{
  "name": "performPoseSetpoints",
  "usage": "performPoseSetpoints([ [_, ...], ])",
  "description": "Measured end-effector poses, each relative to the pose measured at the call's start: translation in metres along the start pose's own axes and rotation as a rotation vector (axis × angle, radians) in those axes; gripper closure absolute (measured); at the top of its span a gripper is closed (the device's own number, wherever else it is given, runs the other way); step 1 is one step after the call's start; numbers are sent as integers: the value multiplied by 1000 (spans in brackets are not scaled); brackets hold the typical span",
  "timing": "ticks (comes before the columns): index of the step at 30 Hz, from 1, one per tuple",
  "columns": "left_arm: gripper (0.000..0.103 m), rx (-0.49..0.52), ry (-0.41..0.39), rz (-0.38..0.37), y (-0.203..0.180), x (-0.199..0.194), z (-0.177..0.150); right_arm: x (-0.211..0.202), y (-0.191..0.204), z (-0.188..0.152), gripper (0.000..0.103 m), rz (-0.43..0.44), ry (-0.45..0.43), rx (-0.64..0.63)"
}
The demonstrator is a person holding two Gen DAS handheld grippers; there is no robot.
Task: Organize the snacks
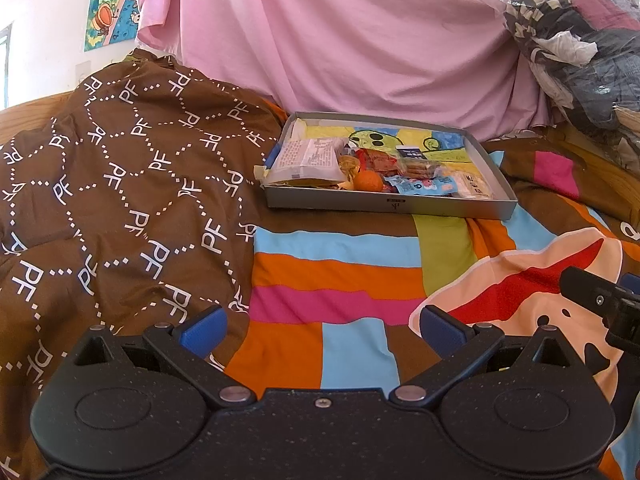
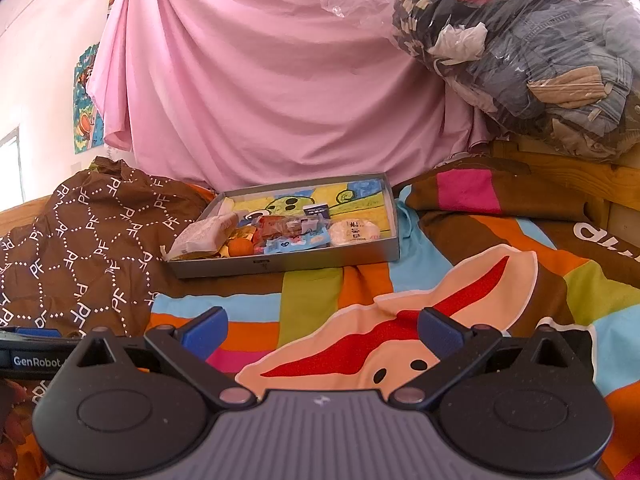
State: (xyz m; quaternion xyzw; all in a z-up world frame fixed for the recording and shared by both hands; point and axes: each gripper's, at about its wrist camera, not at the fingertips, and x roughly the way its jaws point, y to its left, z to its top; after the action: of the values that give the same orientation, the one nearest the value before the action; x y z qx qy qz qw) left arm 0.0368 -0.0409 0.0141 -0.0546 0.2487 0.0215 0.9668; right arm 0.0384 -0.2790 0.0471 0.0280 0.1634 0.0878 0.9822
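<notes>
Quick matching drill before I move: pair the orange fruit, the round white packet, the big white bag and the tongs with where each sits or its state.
Things:
1. orange
2. round packet
3. white bag
4. left tongs and right tongs

Places or states:
A. tray's right end
B. open, holding nothing
C. tray's left end
D. at the tray's near wall, by the white bag

Pairs: 1-D, 2-A, 3-C, 4-B

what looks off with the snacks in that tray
The snacks are heaped at the near-left of the tray, not spread out. The big white packet leans on the left wall and pokes over the rim. Nothing has spilled onto the bedspread.
</notes>
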Motion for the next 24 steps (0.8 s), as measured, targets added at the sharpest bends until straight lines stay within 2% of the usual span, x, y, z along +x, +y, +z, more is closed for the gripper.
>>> performPoseSetpoints([
  [8,1,-13,9,-19,-1,0,0,0,0,0,0,0,-2,-1],
  [18,1,13,13,10,-7,-2,3,0,-1,0,0,0,-4,-1],
  [24,1,-16,-10,15,-5,-6,6,0,-1,0,0,-2,-6,-1],
])
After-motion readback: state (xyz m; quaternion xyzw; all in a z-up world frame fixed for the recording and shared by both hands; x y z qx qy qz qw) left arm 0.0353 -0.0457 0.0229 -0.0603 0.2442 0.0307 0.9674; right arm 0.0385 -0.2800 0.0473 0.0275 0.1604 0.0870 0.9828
